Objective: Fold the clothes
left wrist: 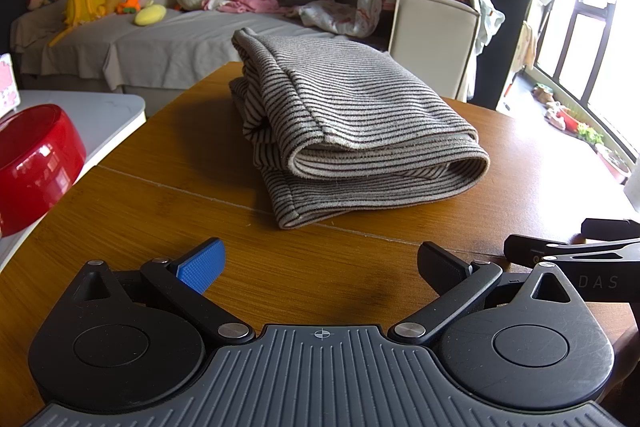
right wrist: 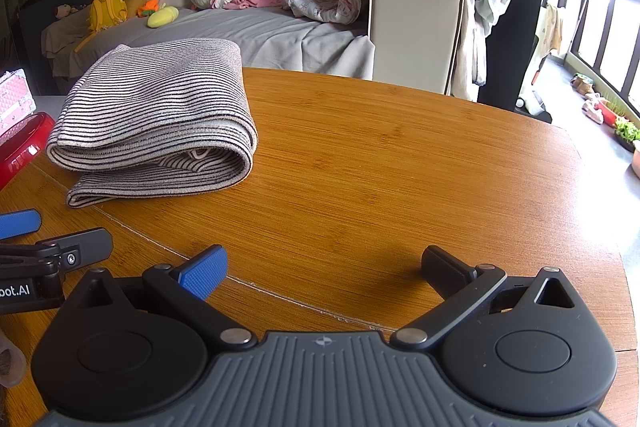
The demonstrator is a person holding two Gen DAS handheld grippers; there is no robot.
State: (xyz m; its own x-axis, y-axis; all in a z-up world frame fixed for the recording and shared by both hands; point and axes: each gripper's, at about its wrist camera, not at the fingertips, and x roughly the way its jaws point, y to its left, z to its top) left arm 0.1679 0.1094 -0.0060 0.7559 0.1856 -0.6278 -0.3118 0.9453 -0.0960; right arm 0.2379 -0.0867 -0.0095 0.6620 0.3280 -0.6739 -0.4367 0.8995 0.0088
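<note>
Folded striped garment (left wrist: 352,131) lies on the wooden table (left wrist: 160,187).
It sits mid-frame, ahead of the left gripper (left wrist: 320,263); upper left for the right gripper (right wrist: 324,267). Both spread, empty.

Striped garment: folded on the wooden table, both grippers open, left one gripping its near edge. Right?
Not quite. The left gripper grips nothing: in the left wrist view its open fingers sit short of the striped garment, bare wooden table between. The rest holds: the garment lies folded and the right gripper is open too.
</note>
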